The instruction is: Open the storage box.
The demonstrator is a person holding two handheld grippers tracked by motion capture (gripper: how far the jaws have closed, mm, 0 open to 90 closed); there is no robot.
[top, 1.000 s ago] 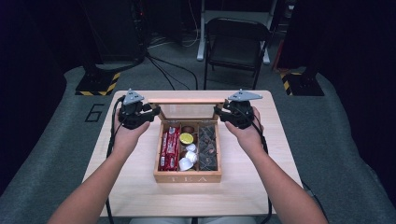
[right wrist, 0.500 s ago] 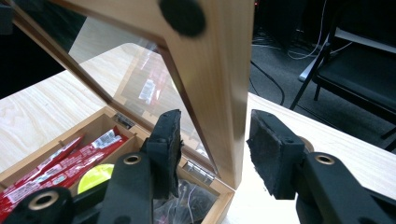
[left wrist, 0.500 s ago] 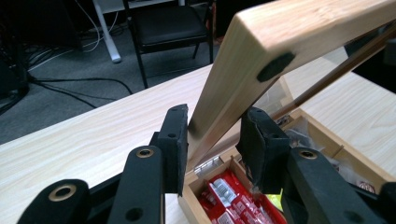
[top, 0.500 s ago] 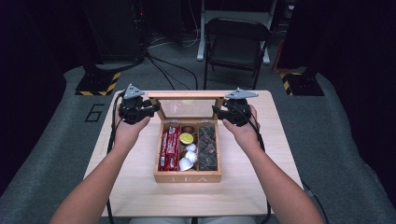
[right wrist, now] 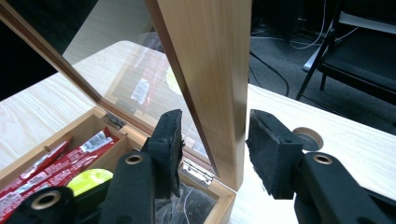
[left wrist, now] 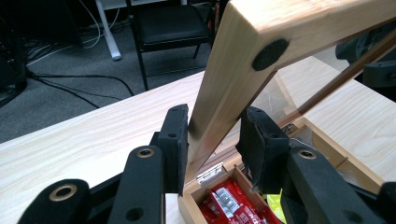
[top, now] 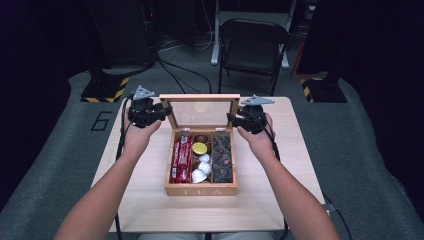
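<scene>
A wooden tea box (top: 201, 190) sits mid-table, its glass lid (top: 200, 98) raised nearly upright. It holds red packets (top: 182, 160), a yellow capsule (top: 200, 148), white capsules (top: 201, 167) and dark tea bags (top: 222, 157). My left gripper (top: 162, 111) is shut on the lid's left rail (left wrist: 243, 60), with both pads against the wood (left wrist: 212, 140). My right gripper (top: 234, 119) straddles the lid's right rail (right wrist: 210, 60). Its jaws have just been opening, so the rail stands between the pads with slim gaps on both sides (right wrist: 215, 149).
The light wooden table (top: 150, 200) has bare room around the box. A round hole (right wrist: 306, 137) lies in its top near the right gripper. A black folding chair (top: 255, 42), cables and a striped stand base (top: 105, 90) are on the floor beyond.
The right gripper has shifted slightly inward and down along the lid's right rail. The left gripper and the raised lid stand much as before.
</scene>
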